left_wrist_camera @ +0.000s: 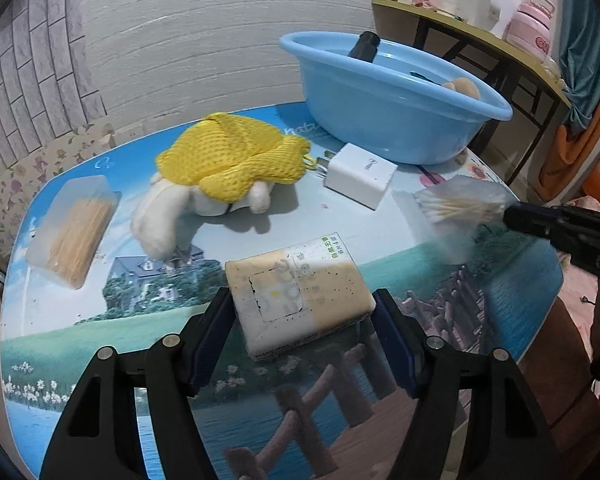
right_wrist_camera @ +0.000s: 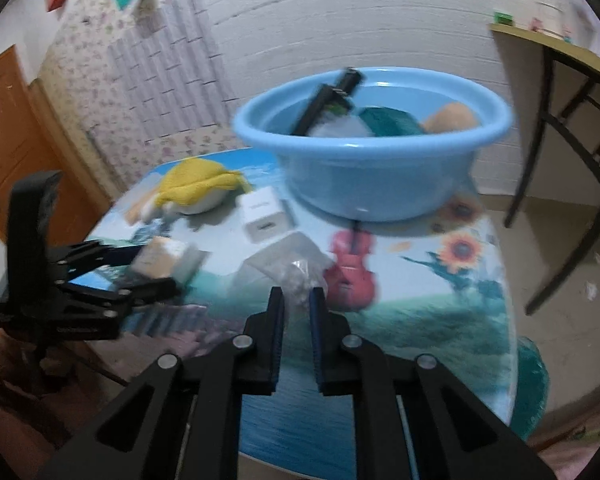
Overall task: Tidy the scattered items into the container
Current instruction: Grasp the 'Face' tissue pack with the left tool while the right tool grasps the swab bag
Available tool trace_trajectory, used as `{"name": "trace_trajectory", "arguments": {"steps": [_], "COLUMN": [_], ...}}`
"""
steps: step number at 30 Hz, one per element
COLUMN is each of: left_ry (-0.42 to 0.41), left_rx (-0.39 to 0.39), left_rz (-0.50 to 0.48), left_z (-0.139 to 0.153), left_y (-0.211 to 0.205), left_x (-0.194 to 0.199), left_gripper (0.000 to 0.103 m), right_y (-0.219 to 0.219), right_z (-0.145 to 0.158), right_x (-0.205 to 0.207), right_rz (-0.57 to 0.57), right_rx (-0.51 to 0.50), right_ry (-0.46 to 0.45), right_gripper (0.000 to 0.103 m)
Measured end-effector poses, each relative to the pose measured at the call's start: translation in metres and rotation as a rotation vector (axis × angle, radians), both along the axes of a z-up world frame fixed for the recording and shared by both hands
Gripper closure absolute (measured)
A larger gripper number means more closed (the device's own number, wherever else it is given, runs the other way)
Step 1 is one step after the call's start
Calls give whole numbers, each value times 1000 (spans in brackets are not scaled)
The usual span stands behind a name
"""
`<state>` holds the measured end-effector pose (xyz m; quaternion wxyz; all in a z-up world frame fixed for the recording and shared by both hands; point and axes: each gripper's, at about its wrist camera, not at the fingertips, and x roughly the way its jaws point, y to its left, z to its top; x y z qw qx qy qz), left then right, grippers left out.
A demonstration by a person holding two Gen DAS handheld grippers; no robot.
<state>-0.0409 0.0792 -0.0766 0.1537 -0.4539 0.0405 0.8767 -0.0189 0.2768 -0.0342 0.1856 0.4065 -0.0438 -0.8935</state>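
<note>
The left gripper (left_wrist_camera: 302, 316) is spread wide around a beige tissue pack (left_wrist_camera: 300, 300) lying on the table (left_wrist_camera: 60, 320). The right gripper (right_wrist_camera: 296, 300) is closed narrowly on a clear bag of cotton swabs (left_wrist_camera: 458, 204), near the blue basin (left_wrist_camera: 388, 120).

Beige-and-white soft tissue pack (left_wrist_camera: 300, 300): green Chinese print at one corner, roughly "自然无香". Picture-printed tabletop (left_wrist_camera: 292, 130) shows "natu…", rest hidden by basin. Pink lidded jug (left_wrist_camera: 534, 26): partial "CU".

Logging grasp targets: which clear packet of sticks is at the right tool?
The cotton swab packet, gripped by the right tool; the toothpick box lies untouched at the table's far-left edge.
</note>
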Motion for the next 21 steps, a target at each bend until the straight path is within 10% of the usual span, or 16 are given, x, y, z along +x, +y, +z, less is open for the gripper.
{"name": "trace_trajectory", "arguments": {"steps": [5, 11, 14, 21], "left_ry": [-1, -7, -3, 4], "left_rx": [-18, -15, -25, -41], "left_rz": [20, 22, 17, 1], "left_z": [-2, -6, -7, -10], "left_y": [-1, -5, -3, -1], "left_x": [0, -1, -1, -3], "left_gripper": [33, 33, 33, 29], "right_y": [25, 22, 2, -24], "right_z": [-2, 10, 14, 7], "right_x": [-8, -3, -1, -4], "right_rz": [-169, -134, -41, 24], "right_rx": [61, 17, 58, 139], "right_ry": [-30, 25, 71, 100], "right_gripper": [86, 52, 17, 13]}}
